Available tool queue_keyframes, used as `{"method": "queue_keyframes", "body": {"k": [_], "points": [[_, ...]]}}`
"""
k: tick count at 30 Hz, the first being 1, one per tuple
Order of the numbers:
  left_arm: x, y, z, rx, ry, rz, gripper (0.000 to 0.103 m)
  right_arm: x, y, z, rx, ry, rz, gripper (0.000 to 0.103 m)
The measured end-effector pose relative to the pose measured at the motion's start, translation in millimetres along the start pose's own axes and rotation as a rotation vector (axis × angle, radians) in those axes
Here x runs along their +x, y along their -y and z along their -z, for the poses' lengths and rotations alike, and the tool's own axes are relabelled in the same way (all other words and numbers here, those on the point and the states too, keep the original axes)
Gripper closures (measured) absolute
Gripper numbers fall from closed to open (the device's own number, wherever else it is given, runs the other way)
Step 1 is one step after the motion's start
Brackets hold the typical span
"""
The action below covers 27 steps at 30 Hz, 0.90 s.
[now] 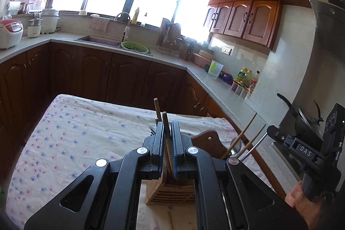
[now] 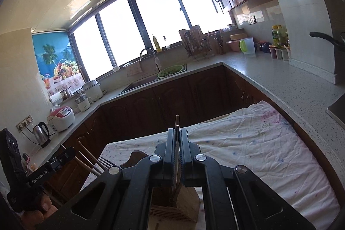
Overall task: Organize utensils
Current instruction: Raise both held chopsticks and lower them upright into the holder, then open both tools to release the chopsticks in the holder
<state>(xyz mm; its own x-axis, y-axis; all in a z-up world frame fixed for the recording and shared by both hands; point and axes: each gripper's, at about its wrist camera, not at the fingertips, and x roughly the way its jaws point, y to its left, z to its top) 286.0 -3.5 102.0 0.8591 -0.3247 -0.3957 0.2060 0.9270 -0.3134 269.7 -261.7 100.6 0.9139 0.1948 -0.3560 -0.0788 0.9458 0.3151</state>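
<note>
Two grippers, both clenched, each pinching a single chopstick. From the left wrist camera, the left gripper (image 1: 167,139) has its pads tight on a wooden chopstick (image 1: 165,124) that stands nearly upright, tip poking above the fingers. The right gripper (image 2: 177,143) is clamped the same way on a slimmer stick (image 2: 177,122), also upright.

Directly beneath each sits a wooden utensil holder (image 1: 171,192), slatted, resting on the table. It looks like the drop-in stage: both sticks hang over the holder's mouth, lower ends hidden behind the fingers, so I can't tell whether they are inside yet. To do this well, keep each stick vertical, line it over an open slot, ease it down until the bottom is taken, and only then let the pads part; releasing high risks a bounce-out.

Just beside the holder, more chopsticks (image 1: 241,136) and a metal spoon (image 1: 236,143) lean out of a second wooden rack (image 1: 210,139). A hand (image 1: 298,195) grips the right tool's handle.

Underneath is a floral tablecloth (image 1: 75,135), rumpled. Beyond it, dark cabinets, a pale countertop (image 2: 269,74), a sink with a green colander (image 1: 134,46), and blazing windows.
</note>
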Motion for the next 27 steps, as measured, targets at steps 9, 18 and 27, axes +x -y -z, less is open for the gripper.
{"method": "queue_keyframes", "body": {"k": [9, 18, 27], "points": [[6, 6, 4, 0.032, -0.018, 0.007, 0.097, 11, -1, 12, 0.0, -0.046, 0.014, 0.099], [8, 6, 3, 0.029, -0.041, -0.001, 0.097, 12, 2, 11, 0.012, -0.052, 0.007, 0.093], [-9, 6, 5, 0.012, -0.034, 0.004, 0.058, -6, 7, 10, 0.06, -0.001, -0.03, 0.031]]}}
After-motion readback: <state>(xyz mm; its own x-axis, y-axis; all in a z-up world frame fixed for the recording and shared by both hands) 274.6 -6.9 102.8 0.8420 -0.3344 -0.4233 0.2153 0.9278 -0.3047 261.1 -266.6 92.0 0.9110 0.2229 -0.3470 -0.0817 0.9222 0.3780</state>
